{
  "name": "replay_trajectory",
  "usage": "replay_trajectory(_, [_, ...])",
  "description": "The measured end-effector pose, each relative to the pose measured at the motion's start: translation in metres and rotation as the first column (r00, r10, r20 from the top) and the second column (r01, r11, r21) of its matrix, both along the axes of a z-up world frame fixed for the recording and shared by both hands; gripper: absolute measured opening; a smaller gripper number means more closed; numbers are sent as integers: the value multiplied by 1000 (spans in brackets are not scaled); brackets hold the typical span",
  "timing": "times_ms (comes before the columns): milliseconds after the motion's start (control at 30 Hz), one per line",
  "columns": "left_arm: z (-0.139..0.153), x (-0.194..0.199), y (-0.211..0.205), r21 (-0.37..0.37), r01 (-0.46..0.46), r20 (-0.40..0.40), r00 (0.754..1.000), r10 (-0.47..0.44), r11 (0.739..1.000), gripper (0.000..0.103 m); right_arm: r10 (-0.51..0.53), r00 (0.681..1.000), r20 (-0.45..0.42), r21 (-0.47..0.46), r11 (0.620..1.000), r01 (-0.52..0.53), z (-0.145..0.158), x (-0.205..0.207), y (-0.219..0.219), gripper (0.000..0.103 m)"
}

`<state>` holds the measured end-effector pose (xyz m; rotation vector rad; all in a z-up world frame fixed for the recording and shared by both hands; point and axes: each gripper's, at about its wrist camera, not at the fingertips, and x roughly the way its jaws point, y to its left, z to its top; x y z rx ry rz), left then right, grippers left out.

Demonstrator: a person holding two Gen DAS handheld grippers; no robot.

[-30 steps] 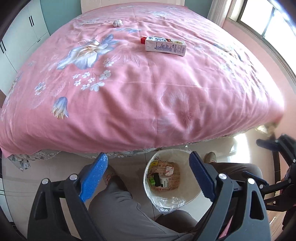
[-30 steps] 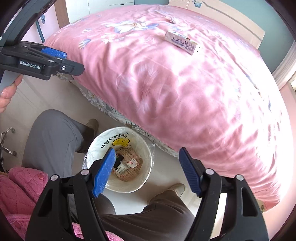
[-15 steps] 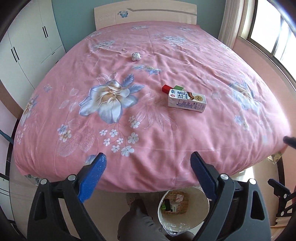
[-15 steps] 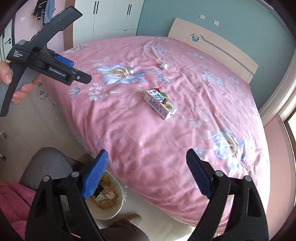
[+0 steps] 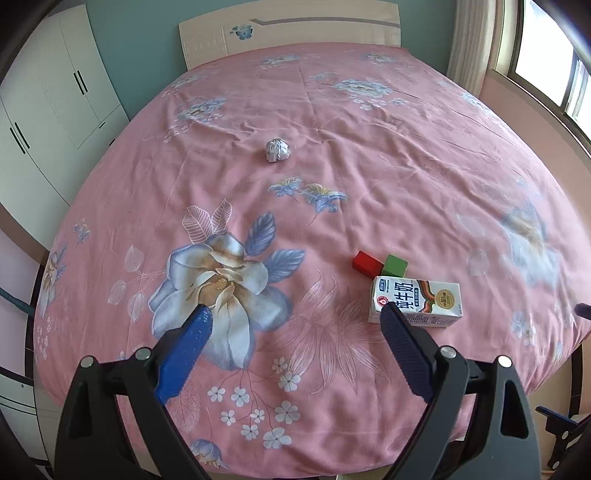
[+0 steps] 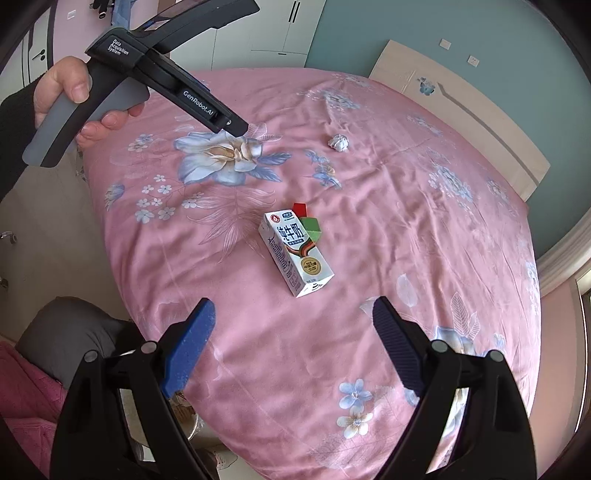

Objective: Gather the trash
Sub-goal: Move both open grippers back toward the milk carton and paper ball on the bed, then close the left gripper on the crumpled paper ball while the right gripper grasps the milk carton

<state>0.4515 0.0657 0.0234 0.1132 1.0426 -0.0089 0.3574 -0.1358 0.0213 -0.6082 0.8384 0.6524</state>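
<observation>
A white milk carton [image 5: 417, 301] [image 6: 295, 254] lies on its side on the pink flowered bedspread [image 5: 369, 166]. A red block [image 5: 365, 263] [image 6: 299, 207] and a green block [image 5: 396, 265] [image 6: 312, 227] touch its far end. Farther up the bed sits a crumpled paper ball [image 5: 277, 149] [image 6: 339, 142]. My left gripper [image 5: 295, 312] hovers open and empty over the big flower, its right finger overlapping the carton's near corner in the picture. My right gripper [image 6: 293, 305] is open and empty, just short of the carton. In the right wrist view a hand [image 6: 74, 85] holds the left gripper at the upper left.
A wooden headboard [image 5: 288, 33] closes the far end of the bed, white wardrobes [image 5: 48, 110] stand at the left and a window [image 5: 546, 55] at the right. A grey-trousered leg [image 6: 66, 332] is beside the bed's near edge.
Both views have swung up from the waste bin on the floor to the bed top. The carton and paper ball are now nearer. The right jaws stand wider than a second ago.
</observation>
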Motion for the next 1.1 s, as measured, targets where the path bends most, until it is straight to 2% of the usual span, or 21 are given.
replay_trajectory(233, [-41, 93, 8, 38, 10, -30, 1000, -9, 999, 94, 117, 988, -101, -20, 993, -120, -46, 72, 20, 86])
replay_trajectory(400, [-70, 154, 13, 78, 47, -43, 998, -43, 996, 94, 189, 961, -203, -14, 980, -196, -84, 112, 36, 86])
replay_trajectory(533, [-86, 197, 18, 107, 65, -48, 997, -60, 992, 94, 225, 940, -255, -23, 971, -239, -108, 129, 47, 86])
replay_trajectory(667, [-102, 241, 21, 98, 90, -70, 994, -84, 991, 94, 252, 921, -298, 1, 965, -264, -118, 138, 53, 86])
replay_trajectory(733, [-110, 262, 19, 122, 88, -59, 995, -82, 989, 94, 258, 918, -303, 4, 963, -269, -123, 143, 56, 86])
replay_trajectory(800, [-121, 284, 19, 144, 65, -62, 996, -57, 987, 94, 256, 916, -309, 6, 964, -267, -128, 149, 59, 86])
replay_trajectory(933, [-141, 318, 27, 113, 15, -85, 996, -6, 993, 94, 254, 909, -329, -8, 962, -272, -141, 160, 67, 86])
replay_trajectory(1000, [-150, 328, 31, 82, 1, -92, 996, 7, 997, 89, 248, 912, -328, -16, 963, -268, -146, 163, 69, 85])
replay_trajectory(1033, [-154, 332, 31, 76, 1, -96, 995, 6, 997, 76, 249, 908, -338, -9, 964, -267, -149, 164, 69, 81])
replay_trajectory(1067, [-158, 335, 32, 70, 3, -100, 995, 4, 998, 67, 250, 901, -354, 0, 964, -267, -151, 166, 70, 78])
replay_trajectory(1100, [-162, 337, 32, 58, 2, -105, 994, 4, 998, 64, 248, 897, -365, 3, 964, -265, -153, 167, 70, 73])
